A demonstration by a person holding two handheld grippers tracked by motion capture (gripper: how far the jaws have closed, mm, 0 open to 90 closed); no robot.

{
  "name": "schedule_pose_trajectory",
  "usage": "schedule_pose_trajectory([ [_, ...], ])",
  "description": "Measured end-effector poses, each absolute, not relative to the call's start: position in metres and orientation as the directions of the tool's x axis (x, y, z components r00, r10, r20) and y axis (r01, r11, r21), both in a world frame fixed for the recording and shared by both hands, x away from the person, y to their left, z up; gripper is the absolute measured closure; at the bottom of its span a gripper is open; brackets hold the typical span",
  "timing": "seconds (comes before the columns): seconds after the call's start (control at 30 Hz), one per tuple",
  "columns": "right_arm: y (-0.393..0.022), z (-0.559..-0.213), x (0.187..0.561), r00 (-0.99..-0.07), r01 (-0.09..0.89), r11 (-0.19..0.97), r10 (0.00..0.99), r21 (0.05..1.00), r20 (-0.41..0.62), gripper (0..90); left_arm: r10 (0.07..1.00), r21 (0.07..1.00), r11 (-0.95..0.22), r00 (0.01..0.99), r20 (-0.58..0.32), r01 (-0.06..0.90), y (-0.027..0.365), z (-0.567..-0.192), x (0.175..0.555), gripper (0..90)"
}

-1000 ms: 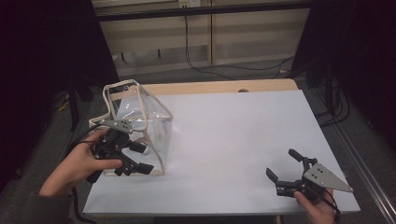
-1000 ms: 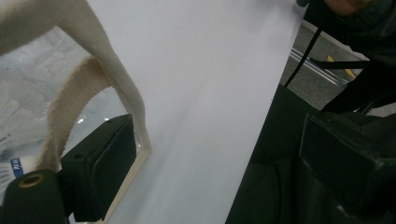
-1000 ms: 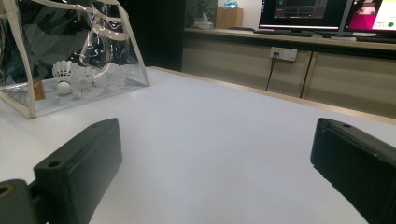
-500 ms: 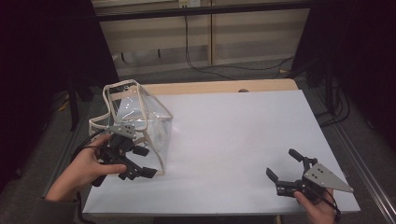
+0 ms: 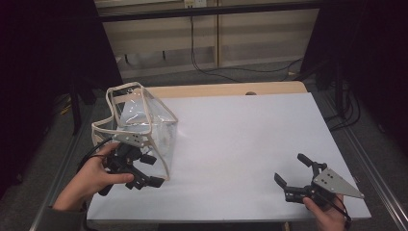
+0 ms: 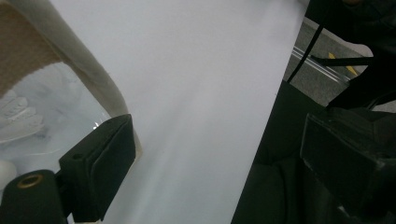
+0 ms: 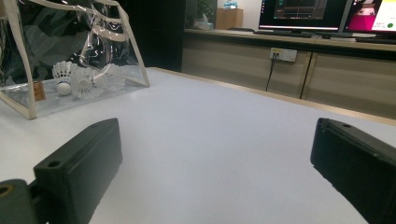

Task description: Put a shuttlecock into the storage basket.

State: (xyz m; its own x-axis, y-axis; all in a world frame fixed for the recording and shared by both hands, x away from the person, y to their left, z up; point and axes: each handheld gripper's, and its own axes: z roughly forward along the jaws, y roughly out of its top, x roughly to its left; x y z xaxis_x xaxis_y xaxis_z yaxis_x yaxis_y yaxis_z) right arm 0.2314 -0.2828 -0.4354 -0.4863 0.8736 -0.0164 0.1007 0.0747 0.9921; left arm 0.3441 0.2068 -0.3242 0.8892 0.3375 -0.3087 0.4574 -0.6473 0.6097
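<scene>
While the left gripper (image 5: 144, 171) sits at the near-left corner of the white table (image 5: 240, 144), its jaws spread wide and holding nothing, the clear plastic pouch (image 5: 144, 120) stands just ahead of it and to its left, its cream-trimmed near edge almost touching one jaw. In the left gripper view that cream binding (image 6: 93, 79) runs right past the left-hand jaw, so the pouch edge lies beside the gap, not between the jaws. I judge a small sideways shift toward the pouch would bring the trim into the grip. The right gripper (image 5: 296, 175) rests well apart at the near-right corner, jaws also spread and empty, looking across the bare table toward the pouch; the left is plainly the nearer one. The pouch is transparent, wedge-shaped, with its long axis running away from the left gripper toward the far edge. Inside it, seen from the right gripper view, lie white shuttlecocks (image 7: 81, 79) against the bottom.
</scene>
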Motion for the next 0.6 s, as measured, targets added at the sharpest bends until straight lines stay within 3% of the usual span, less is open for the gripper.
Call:
schedule_pose_trajectory([
  [0.6, -0.283, -0.436, 0.231, -0.488, 0.1, 0.077, 0.873, 0.992, -0.018, 2.0, 0.342, 0.618, -0.635, 0.886, -0.313, 0.464, 0.207, -0.339, 0.342, 10.6],
])
